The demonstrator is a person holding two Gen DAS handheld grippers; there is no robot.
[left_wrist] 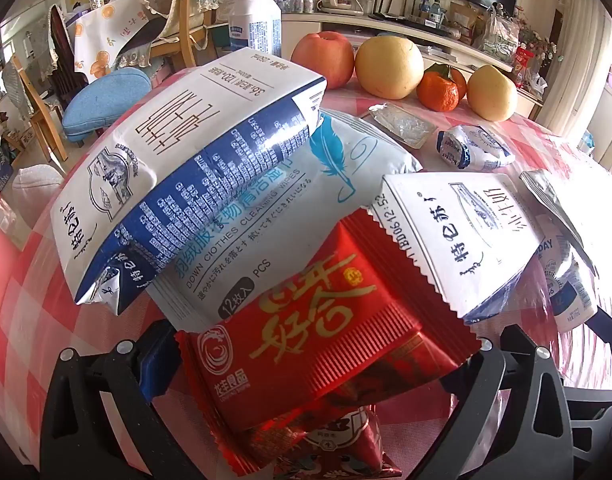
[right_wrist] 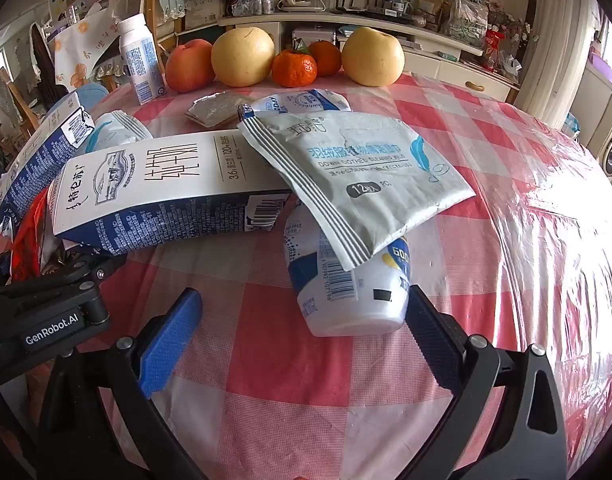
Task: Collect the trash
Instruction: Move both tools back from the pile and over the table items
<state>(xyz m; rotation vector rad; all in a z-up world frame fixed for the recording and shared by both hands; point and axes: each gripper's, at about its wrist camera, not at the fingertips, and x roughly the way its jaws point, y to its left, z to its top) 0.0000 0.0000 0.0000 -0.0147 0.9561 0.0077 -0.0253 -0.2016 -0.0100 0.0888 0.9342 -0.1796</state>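
Your grippers at the trash pile
Left gripper (left_wrist: pixel 317 364) spread around the red snack wrapper (left_wrist: pixel 306 344); right gripper (right_wrist: pixel 302 344) open beside the yogurt bottle (right_wrist: pixel 345 288).

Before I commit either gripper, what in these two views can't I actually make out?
- Left wrist view: the left gripper finger pads, hidden by the red snack packet; grip unclear.
- Left wrist view: the packet underneath, cut off by the bottom edge.
- Right wrist view: the yogurt bottle neck, covered by the wipes pouch.
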